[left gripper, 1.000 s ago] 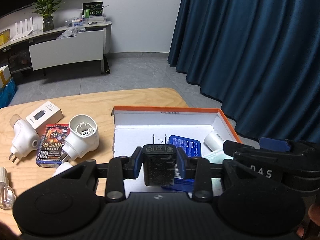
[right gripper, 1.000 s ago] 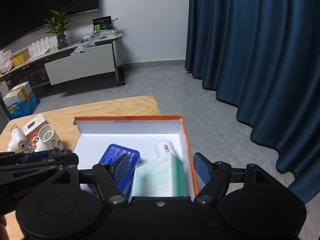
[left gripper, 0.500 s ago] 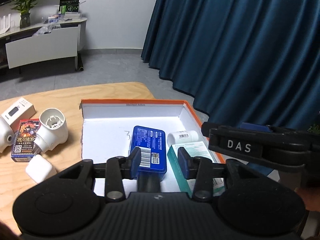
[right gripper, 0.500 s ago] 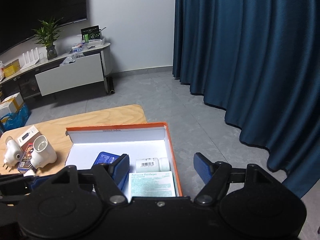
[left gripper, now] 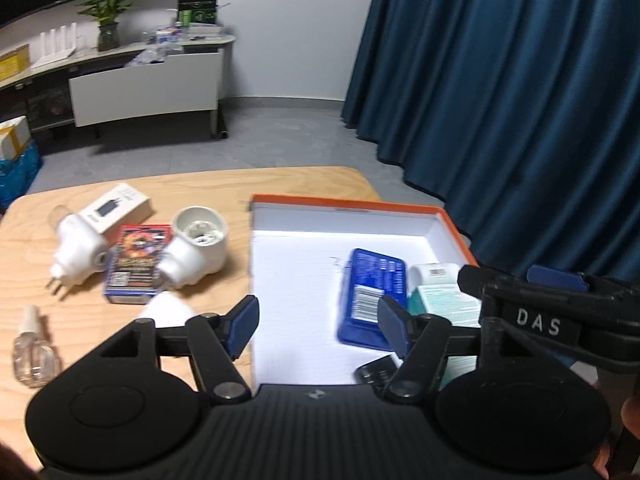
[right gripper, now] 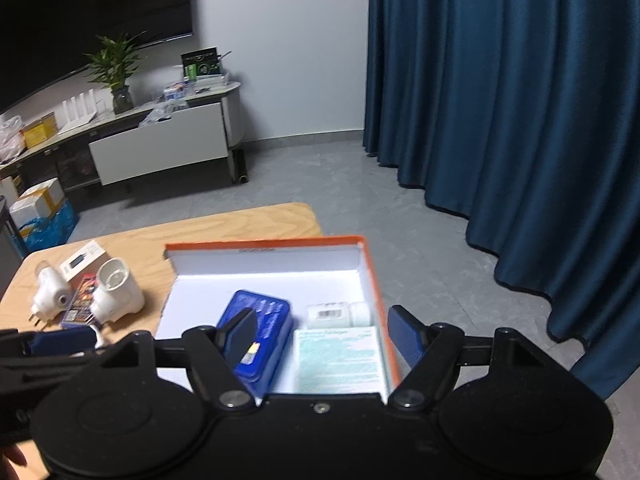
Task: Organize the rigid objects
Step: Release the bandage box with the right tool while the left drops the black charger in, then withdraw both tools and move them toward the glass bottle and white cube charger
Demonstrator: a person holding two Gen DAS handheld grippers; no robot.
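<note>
- The black charger [left gripper: 378, 369] lies on the white floor of the orange-rimmed box [left gripper: 344, 203], at its near edge, just near of the blue case [left gripper: 372, 296].
- A white bottle [right gripper: 338, 315] and a teal carton [right gripper: 338, 358] fill the box's right side.
- The left gripper [left gripper: 318, 330] hangs over the box, jaws wide, holding nothing.
- The right gripper [right gripper: 326, 338] is also spread wide and empty.
- On the wooden table [left gripper: 224, 184] to the left lie two white plug units [left gripper: 198, 252], a card pack [left gripper: 138, 262] and a small glass bottle [left gripper: 30, 354].

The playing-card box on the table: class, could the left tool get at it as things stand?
Probably yes. The left tool is open and empty, and the playing-card box lies top-exposed, though two white plug-in units touch its sides, so closing on it could be tight.
</note>
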